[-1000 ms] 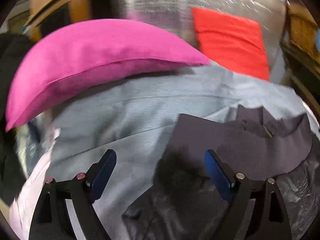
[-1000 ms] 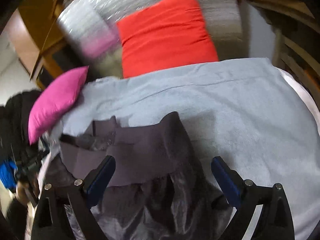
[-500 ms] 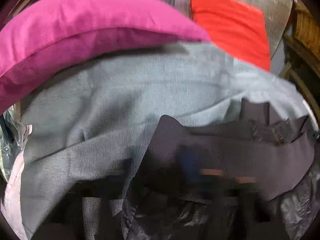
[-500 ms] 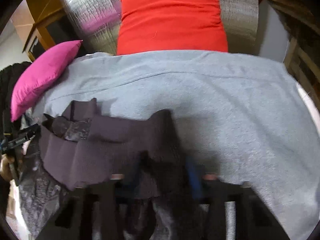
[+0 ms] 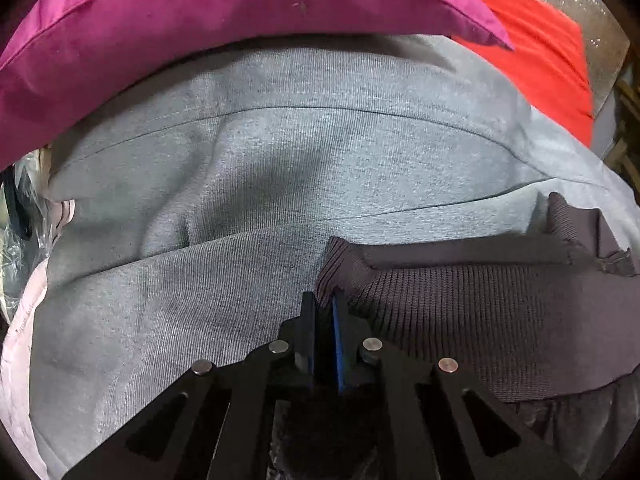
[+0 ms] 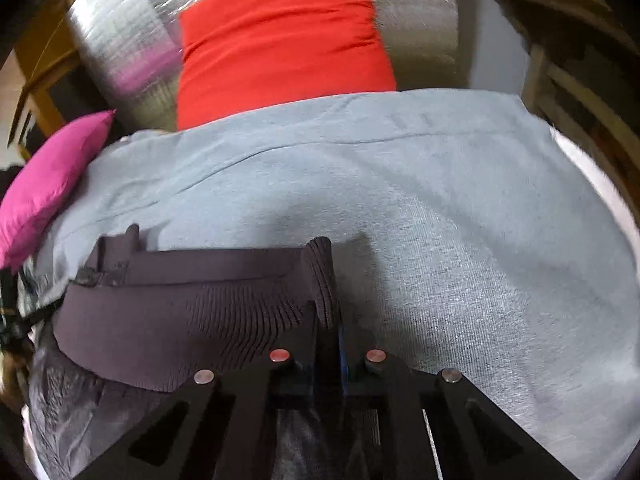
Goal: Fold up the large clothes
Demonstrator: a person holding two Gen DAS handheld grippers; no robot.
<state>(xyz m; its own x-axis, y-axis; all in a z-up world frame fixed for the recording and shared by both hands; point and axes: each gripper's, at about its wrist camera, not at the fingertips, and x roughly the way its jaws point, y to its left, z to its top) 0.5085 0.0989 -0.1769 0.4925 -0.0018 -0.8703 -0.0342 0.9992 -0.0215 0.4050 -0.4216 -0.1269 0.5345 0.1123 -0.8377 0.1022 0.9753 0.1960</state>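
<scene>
Left wrist view shows the left claw (image 5: pixel 325 312) closed tight on the left corner of a dark ribbed waistband (image 5: pixel 460 312), the knit pinched between its two blades. Right wrist view shows the right claw (image 6: pixel 330 324) likewise clamped on the band's opposite corner, where the ribbing bunches up against the blades. The band belongs to a dark, slightly shiny garment (image 6: pixel 88 404) lying at the near edge of a grey blanket (image 6: pixel 460 220), with a pink cushion (image 5: pixel 200 20) and a red cushion (image 6: pixel 280 36) farther back.

To do this step well, I judge that both claws should lift together and at an even pace, so the band stays taut between them and the garment hangs square. Check that each pinch holds all layers of the rib; on the right the cloth looks bunched, so a layer could slip free. Neither claw should catch the blanket beneath; a slow first rise would reveal any snag. Carry the band forward over the blanket without dragging, then lay it flat before letting go.
</scene>
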